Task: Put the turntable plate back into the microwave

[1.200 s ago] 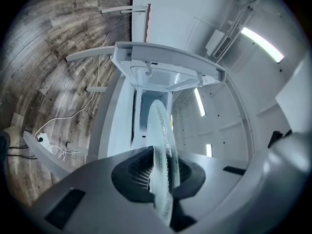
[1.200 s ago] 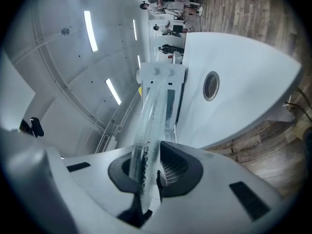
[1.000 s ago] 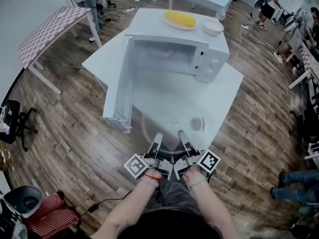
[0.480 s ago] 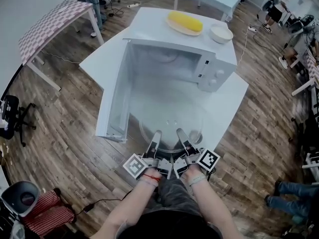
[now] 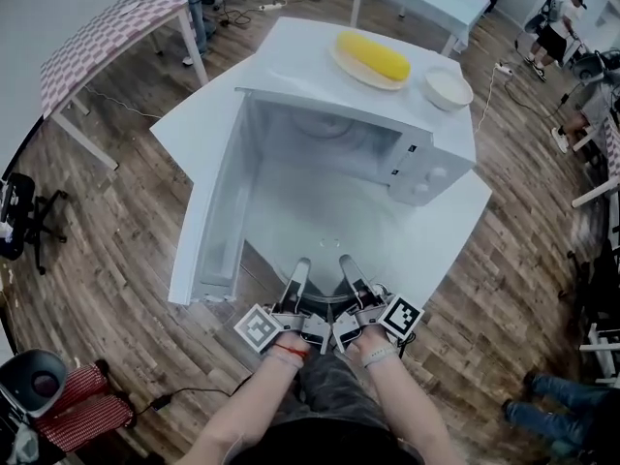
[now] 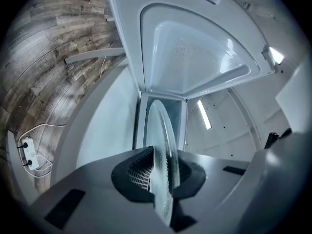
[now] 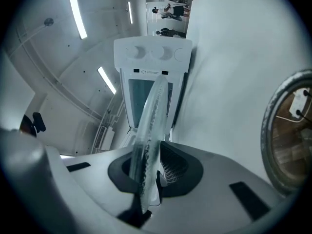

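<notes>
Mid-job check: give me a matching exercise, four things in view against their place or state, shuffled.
Things:
1. glass plate
2. door
3. corn
4. bowl

Place or state:
A. swung open at the left of the microwave
B. yellow, on the microwave's top
C. white, at the right end of the microwave's top
D. clamped at its near edge by the left tool and right tool

Pairs: 1-D, 2-A, 3-B, 4-C
</notes>
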`<state>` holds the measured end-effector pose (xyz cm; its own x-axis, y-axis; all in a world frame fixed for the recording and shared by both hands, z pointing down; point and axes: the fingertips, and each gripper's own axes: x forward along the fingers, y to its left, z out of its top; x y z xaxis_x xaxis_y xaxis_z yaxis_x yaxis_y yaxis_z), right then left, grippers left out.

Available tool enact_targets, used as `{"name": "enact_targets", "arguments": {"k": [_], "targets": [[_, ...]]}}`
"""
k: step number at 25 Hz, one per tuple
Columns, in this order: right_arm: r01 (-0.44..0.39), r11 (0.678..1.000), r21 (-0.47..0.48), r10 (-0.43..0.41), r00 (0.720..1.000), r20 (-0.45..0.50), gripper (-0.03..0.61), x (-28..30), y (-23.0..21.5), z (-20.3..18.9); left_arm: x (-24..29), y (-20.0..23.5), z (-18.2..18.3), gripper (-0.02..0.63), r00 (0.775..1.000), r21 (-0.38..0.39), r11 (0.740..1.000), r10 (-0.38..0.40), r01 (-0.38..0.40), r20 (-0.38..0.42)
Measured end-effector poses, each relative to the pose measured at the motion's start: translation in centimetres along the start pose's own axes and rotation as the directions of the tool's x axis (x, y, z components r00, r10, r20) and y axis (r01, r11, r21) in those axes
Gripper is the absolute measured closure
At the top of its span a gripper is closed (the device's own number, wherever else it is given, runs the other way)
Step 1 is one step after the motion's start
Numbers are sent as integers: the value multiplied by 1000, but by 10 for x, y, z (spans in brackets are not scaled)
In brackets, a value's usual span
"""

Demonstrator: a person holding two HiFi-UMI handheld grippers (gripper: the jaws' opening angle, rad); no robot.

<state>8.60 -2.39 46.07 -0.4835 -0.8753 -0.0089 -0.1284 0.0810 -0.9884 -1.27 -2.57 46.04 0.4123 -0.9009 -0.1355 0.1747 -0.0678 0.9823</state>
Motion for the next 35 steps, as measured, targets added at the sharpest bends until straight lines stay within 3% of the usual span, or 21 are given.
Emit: {"name": "enact_targets", "arguments": {"k": [17, 35], "targets": [[-29, 1000, 7, 29, 997, -66, 529, 52, -12, 31, 49, 10, 20, 577, 997, 4, 1000, -6, 5, 73], [-41, 999, 7, 41, 997, -59, 529, 76, -23, 49, 78, 21, 31, 577, 998, 16, 1000, -10, 9, 68]]}}
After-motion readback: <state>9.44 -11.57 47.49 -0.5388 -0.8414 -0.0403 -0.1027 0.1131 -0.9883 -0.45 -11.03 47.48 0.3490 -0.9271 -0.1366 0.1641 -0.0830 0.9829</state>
